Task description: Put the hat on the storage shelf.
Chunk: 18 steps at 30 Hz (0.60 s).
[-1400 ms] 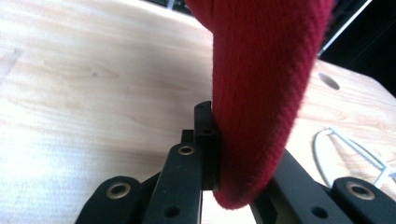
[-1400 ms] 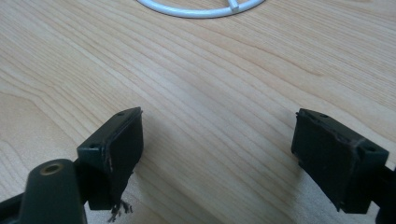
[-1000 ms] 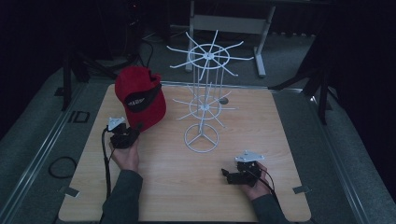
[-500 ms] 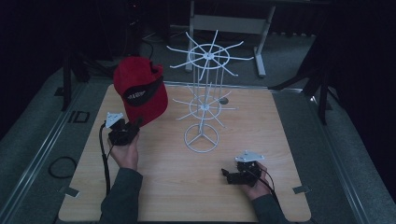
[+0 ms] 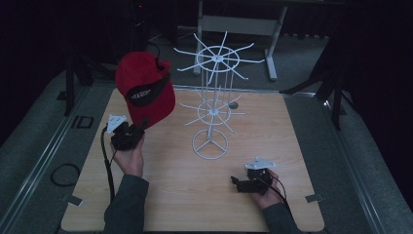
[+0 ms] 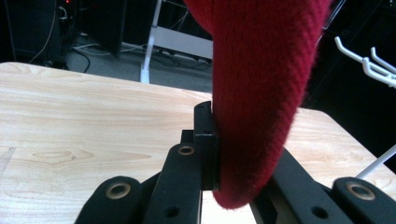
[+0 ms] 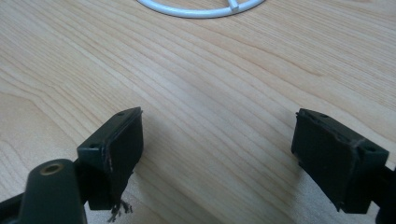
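the left gripper [image 5: 139, 127] grips the red cap [image 5: 144, 87] by its lower edge, left of the white rack [image 5: 214, 105]. carry it right, high enough to clear the prongs, then drop it over one. the right gripper [image 7: 217, 151] rests agape on the table [image 5: 160, 195].

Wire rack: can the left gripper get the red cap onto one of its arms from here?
Probably yes: the left gripper holds the red cap raised beside the wire rack, nothing between.

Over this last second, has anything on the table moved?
The left claw, shut on the red cap, has lifted it higher beside the white wire rack. The right claw stayed put, jaws open above the table; the rack has not moved.
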Each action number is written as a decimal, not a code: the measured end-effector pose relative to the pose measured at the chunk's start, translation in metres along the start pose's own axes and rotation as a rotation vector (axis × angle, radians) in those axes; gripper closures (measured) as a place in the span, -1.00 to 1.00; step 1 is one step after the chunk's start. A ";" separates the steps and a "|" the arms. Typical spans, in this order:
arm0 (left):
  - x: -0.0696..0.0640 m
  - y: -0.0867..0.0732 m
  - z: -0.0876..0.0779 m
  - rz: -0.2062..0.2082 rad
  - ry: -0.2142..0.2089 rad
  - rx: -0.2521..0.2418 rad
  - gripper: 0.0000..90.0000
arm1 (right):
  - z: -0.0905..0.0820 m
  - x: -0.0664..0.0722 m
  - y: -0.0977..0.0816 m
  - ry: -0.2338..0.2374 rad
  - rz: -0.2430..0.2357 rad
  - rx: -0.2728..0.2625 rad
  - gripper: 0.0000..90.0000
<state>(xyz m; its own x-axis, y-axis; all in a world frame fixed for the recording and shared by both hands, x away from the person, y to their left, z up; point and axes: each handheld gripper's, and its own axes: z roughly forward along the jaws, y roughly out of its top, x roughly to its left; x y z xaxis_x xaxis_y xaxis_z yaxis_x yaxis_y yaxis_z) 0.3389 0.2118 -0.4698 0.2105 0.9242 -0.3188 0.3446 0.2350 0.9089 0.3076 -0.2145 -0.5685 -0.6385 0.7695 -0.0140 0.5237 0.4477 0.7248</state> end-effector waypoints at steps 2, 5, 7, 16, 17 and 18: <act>-0.001 0.002 -0.002 -0.001 -0.005 -0.008 0.92 | 0.000 0.000 0.000 0.000 -0.001 0.000 -0.63; -0.005 0.005 -0.006 0.009 -0.012 -0.023 0.92 | 0.000 0.000 0.000 0.000 -0.001 0.000 -0.63; -0.007 0.007 -0.007 0.011 -0.017 -0.033 0.92 | 0.000 0.000 0.000 0.000 0.000 0.000 -0.63; -0.019 0.015 -0.017 0.045 -0.027 -0.083 0.92 | 0.000 0.000 0.000 0.001 0.002 0.000 -0.63; -0.020 0.016 -0.018 0.047 -0.029 -0.086 0.92 | 0.000 0.000 0.000 0.001 0.002 -0.001 -0.63; -0.021 0.017 -0.019 0.049 -0.030 -0.090 0.92 | 0.000 0.000 0.000 0.001 0.004 -0.001 -0.63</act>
<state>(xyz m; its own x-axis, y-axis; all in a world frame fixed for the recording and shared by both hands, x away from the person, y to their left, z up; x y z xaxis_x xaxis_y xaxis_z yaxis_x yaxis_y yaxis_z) 0.3229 0.2020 -0.4426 0.2531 0.9260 -0.2802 0.2504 0.2171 0.9435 0.3075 -0.2142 -0.5685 -0.6368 0.7710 -0.0107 0.5258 0.4443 0.7253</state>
